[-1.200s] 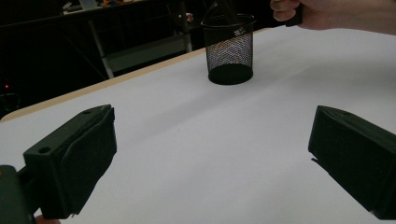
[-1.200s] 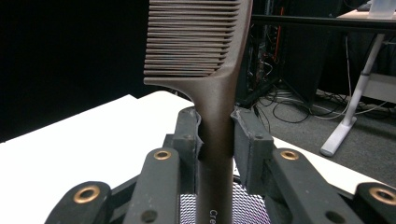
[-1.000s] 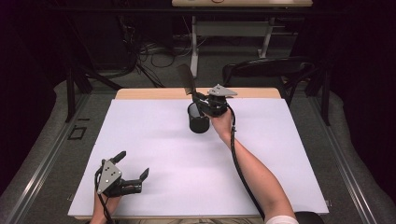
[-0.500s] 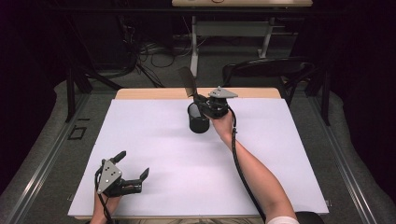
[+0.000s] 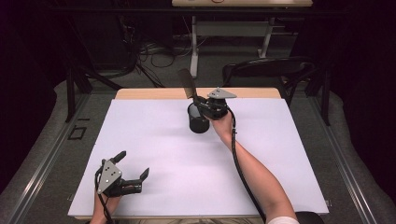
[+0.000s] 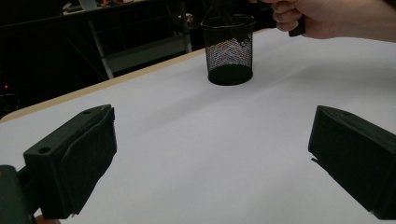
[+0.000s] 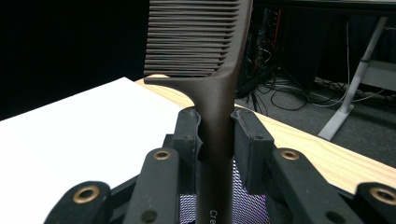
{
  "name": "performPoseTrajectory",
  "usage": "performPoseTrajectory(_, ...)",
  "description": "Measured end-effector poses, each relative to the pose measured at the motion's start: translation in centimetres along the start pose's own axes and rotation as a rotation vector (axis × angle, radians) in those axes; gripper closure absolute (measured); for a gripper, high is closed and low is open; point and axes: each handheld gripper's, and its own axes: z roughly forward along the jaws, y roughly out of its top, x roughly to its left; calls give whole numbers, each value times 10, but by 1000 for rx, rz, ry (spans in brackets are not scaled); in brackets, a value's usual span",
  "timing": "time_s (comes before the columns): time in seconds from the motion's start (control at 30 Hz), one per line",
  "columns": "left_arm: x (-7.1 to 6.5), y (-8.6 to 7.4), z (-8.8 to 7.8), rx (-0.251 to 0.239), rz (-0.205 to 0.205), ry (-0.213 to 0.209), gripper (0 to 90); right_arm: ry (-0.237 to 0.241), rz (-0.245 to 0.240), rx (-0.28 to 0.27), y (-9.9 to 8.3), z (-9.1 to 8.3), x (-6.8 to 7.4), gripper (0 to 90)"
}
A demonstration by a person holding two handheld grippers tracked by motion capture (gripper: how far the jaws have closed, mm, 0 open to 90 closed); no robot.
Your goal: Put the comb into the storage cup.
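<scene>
Comb (image 7: 212,70), dark brown, is standing upright at upper centre of the high view, its handle clamped between the jaws of the right gripper (image 5: 205,106) directly over the black mesh cup (image 5: 198,120). The left gripper (image 5: 133,168) is resting at lower left on the white table (image 5: 289,154), jaws spread apart, holding nothing.

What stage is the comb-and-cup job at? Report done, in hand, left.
Done: the right gripper has the brown comb clamped by its handle, teeth up, directly over the black mesh cup.
In hand: the comb's lower end seems to reach into the cup; how deep can't be judged.
Left: probably releasing it. The left gripper lies open near the table's front edge, holding nothing.
</scene>
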Motion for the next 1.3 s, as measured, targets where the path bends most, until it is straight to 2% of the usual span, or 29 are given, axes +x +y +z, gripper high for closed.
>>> performPoseTrajectory(0.3,0,0,0,1,4,-2,12,-11,-7,17,1,-2,0,724)
performPoseTrajectory(0.6,-1,0,-1,-5,2,-2,12,-24,-25,60,-1,0,4,703)
performPoseTrajectory(0.77,-1,0,0,-5,2,-3,12,-29,-29,96,-2,-4,6,583)
performPoseTrajectory(0.87,0,0,0,-1,6,-5,12,-29,-13,138,1,-9,6,432)
performPoseTrajectory(0.97,0,0,0,-2,0,-2,12,-25,10,154,2,-15,4,355)
performPoseTrajectory(1.07,0,0,0,0,3,-4,12,11,31,181,3,-20,2,268)
performPoseTrajectory(1.17,-1,1,0,-2,6,-6,12,28,27,210,3,-26,2,188)
performPoseTrajectory(1.3,0,1,0,-3,5,-5,12,51,22,230,6,-33,3,149)
